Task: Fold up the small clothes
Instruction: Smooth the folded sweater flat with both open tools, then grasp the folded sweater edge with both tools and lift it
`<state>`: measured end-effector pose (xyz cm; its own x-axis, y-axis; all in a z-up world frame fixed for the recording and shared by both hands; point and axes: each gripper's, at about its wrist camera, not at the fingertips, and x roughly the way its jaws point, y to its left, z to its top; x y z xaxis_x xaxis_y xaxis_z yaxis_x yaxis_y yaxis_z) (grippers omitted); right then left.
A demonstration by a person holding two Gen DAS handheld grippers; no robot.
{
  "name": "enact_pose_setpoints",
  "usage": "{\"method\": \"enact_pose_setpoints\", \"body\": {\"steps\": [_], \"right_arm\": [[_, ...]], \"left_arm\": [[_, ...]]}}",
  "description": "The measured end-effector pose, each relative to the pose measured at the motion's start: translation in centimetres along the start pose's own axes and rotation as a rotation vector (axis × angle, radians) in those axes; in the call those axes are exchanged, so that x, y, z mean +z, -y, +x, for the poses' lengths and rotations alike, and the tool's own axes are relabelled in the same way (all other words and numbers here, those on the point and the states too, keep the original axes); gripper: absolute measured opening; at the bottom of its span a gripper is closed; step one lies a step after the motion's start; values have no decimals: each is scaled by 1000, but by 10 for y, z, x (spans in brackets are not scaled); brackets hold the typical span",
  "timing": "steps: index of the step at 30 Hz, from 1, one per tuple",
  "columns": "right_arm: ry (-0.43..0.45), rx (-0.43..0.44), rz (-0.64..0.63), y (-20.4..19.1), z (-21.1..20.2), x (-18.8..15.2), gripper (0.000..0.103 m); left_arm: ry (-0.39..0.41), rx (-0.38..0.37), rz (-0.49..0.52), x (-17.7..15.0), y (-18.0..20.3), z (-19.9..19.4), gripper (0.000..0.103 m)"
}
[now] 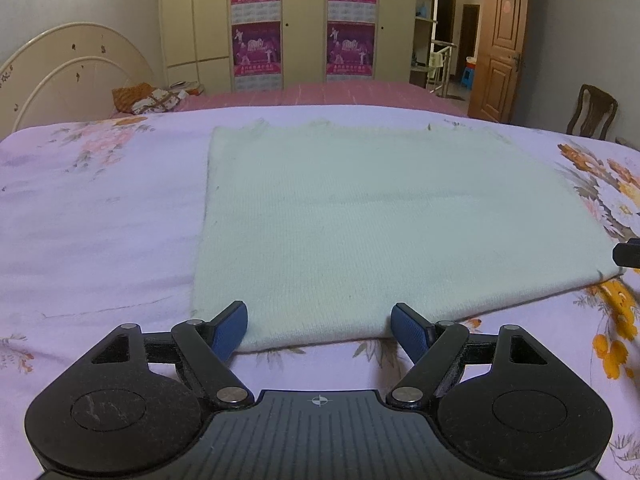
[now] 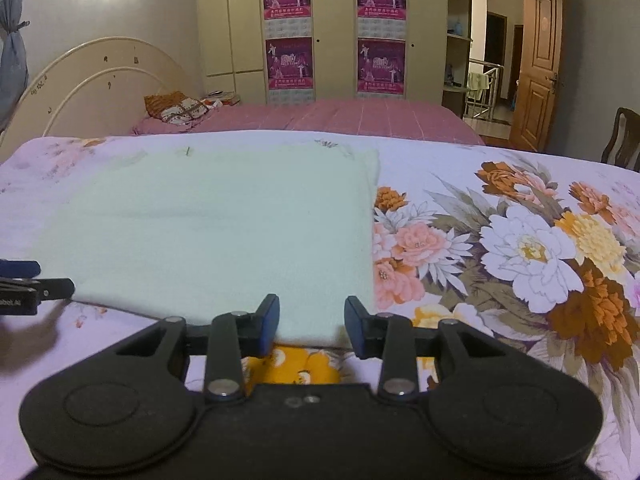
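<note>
A pale mint-green knitted garment (image 1: 360, 220), already a flat rectangle, lies spread on the lilac floral bedsheet (image 1: 100, 220) near the bed's front edge, its near hem parallel to that edge. No sleeves or collar are visible, so it cannot be told how many folds it already carries.

The left gripper (image 1: 319, 326) sits at the near hem towards the garment's left corner. Its blue-padded fingers (image 1: 232, 330) stand wide apart, straddling the hem, with nothing clamped. The right gripper (image 2: 311, 322) sits at the same hem close to the right corner; its fingers (image 2: 269, 322) are likewise apart, at a narrower gap, and the cloth edge lies between them ungripped. In the right wrist view the left gripper appears at the far left margin, level with the hem.

Judgement: the step in hand is taking hold of the near hem for a fold away from the front edge. To do it well, each gripper should advance until the hem sits fully between the pads, then close on all layers of the knit, not the sheet beneath. The knit looks soft and stretchy; uneven lift would skew the fold. Both corners should rise together and land square on the far hem.
</note>
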<state>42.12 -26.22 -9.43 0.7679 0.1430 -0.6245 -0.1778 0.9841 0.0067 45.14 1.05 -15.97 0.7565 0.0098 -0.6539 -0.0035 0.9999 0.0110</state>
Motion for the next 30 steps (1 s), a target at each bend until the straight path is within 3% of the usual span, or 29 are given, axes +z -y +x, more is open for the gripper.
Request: {"method": "enact_pose_setpoints", "body": {"steps": [3, 5, 11, 13, 15, 17, 19, 22, 24, 27, 29, 30], "right_arm": [[1, -2, -19, -1, 7, 0, 36], [-85, -25, -30, 1, 29, -5, 36], [-49, -8, -17, 0, 12, 1, 37], [-23, -6, -19, 0, 2, 1, 37], [-16, 3, -15, 1, -5, 2, 37], [-1, 30, 0, 0, -10, 5, 36], [6, 49, 6, -4, -12, 11, 36], [29, 94, 17, -13, -11, 20, 35], [37, 126, 28, -20, -4, 27, 35], [37, 165, 45, -30, 14, 37, 30], [30, 191, 52, -38, 30, 43, 16], [23, 202, 51, -44, 40, 46, 14]], "left_arm": [[4, 4, 14, -3, 1, 3, 79], [4, 4, 20, -3, 1, 3, 79], [21, 26, -15, -2, -6, -16, 79], [56, 27, -86, -7, -15, -31, 79], [61, -22, -217, -15, -28, -37, 78], [37, -98, -409, -24, -47, -31, 53], [25, -174, -617, -34, -67, -16, 51], [76, -245, -840, -43, -86, -1, 51], [98, -271, -912, -43, -91, 9, 51], [129, -278, -941, -39, -91, 22, 51], [151, -271, -946, -36, -91, 29, 50], [156, -267, -939, -33, -90, 33, 49]]}}
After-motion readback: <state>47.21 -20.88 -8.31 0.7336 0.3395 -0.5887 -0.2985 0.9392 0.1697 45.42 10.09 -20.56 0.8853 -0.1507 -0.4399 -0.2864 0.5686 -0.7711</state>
